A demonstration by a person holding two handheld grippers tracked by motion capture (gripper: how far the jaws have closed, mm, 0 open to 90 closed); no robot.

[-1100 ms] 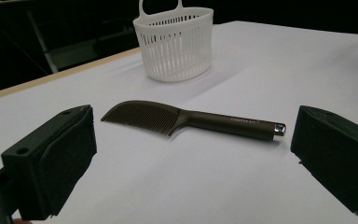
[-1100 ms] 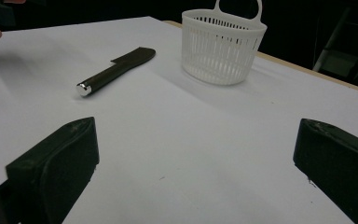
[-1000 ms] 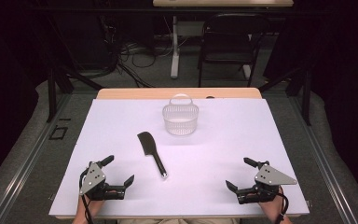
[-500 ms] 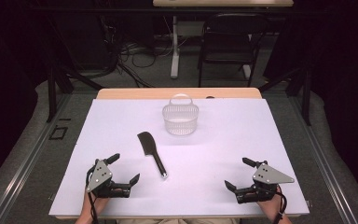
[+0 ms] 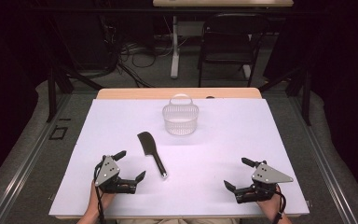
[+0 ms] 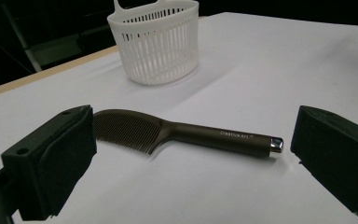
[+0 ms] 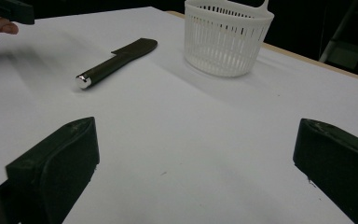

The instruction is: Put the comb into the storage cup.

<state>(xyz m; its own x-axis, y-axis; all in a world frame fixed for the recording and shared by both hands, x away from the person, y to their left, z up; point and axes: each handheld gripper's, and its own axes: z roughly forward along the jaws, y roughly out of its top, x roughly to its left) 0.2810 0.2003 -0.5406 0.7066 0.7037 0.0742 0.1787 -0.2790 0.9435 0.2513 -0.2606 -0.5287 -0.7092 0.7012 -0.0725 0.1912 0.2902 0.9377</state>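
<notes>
Two grippers sit low in the high view, the left gripper (image 5: 129, 168) at lower left and the right gripper (image 5: 237, 175) at lower right, both with jaws spread wide and holding nothing. Just right of the left one, near the frame's centre, a dark comb (image 5: 151, 154) lies flat on the white table (image 5: 261, 135), its toothed head pointing up the frame and its metal-capped handle end pointing down. Above it, well apart, stands a white slatted basket (image 5: 181, 119) with its handle upright. The step in hand looks like a reach for the comb, and in the left gripper view the comb (image 6: 186, 134) lies crosswise between the two open jaws (a good line-up already). To do it well, I would bring the jaws down over the smooth handle rather than the teeth, low enough to catch it against the table, then close squarely so it does not swivel. The right gripper is well apart from the comb.
</notes>
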